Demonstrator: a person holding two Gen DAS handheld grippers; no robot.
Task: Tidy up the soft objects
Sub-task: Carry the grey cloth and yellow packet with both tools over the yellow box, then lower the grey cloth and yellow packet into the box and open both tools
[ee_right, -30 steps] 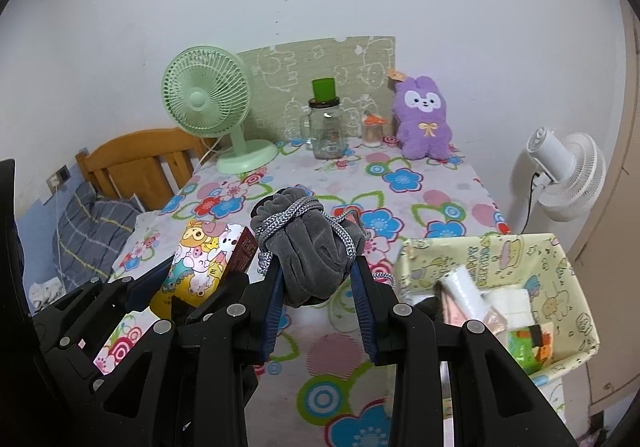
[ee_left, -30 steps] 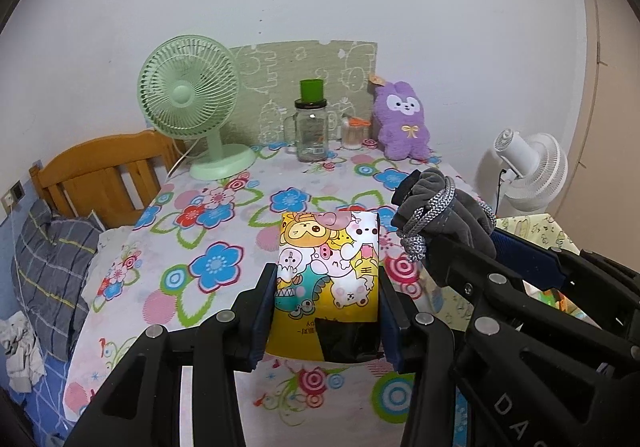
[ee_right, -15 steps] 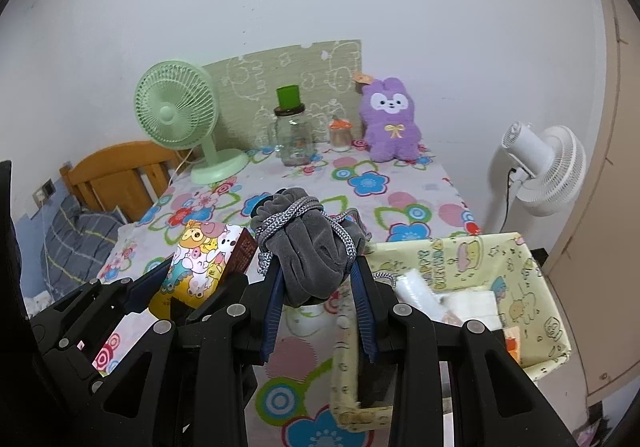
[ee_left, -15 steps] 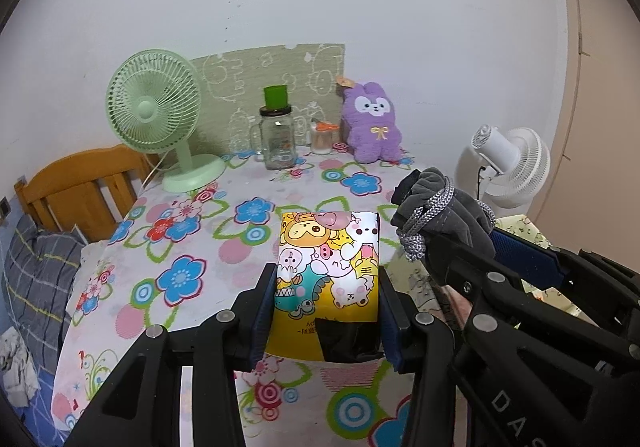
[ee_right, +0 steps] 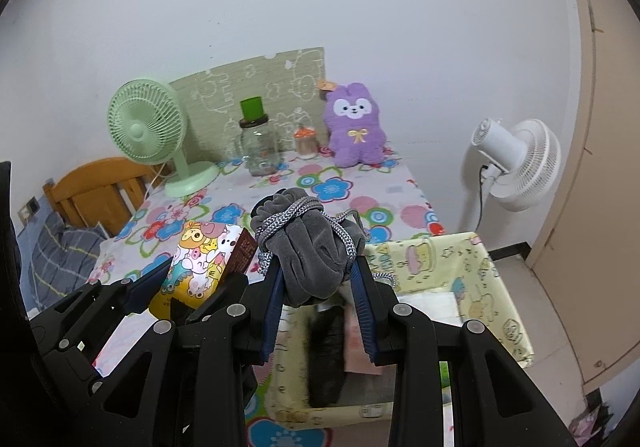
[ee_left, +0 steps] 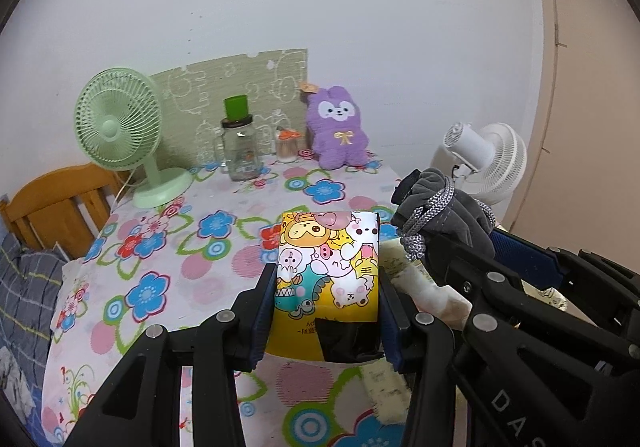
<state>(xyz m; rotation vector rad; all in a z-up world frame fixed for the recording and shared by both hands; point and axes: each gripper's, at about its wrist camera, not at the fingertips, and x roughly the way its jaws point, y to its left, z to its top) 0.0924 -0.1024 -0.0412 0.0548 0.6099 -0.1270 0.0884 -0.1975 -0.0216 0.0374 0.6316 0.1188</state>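
Basket (ee_right: 472,267) now under pouch-pinching fingers (ee_right: 362,299).

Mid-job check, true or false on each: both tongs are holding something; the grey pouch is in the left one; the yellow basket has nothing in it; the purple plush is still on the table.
1. Both tongs hold something: true. The left tongs grip the cartoon packet; the right tongs grip the grey pouch.
2. The grey pouch is in the left tongs: false, it is in the right.
3. The yellow basket has nothing in it: false, several items lie inside.
4. The purple plush is on the table: true, at the back by the wall.
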